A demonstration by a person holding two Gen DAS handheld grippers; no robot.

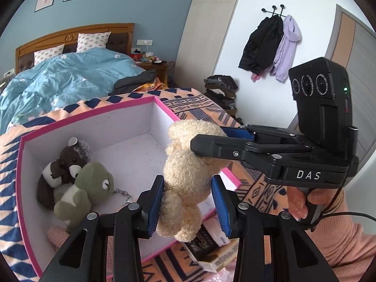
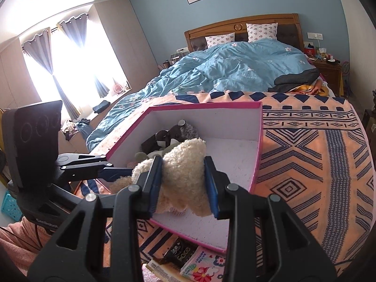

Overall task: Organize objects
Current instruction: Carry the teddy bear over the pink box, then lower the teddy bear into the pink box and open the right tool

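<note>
A cream plush bear (image 1: 188,176) hangs over the near right corner of a pink-rimmed white box (image 1: 131,108). My left gripper (image 1: 188,202) holds its lower body between the blue pads. My right gripper (image 1: 211,141) comes in from the right and is shut on the bear's upper part. In the right wrist view the bear (image 2: 185,174) sits between my right gripper's pads (image 2: 184,183), and the left gripper (image 2: 122,171) comes in from the left. A brown plush (image 1: 63,166) and a green plush (image 1: 87,188) lie in the box's left corner.
The box (image 2: 257,145) stands on an orange and navy patterned blanket (image 2: 305,164) on the bed. Books and packets (image 2: 185,258) lie in front of the box. A blue duvet (image 2: 223,70) covers the far half. Coats (image 1: 270,44) hang on the wall.
</note>
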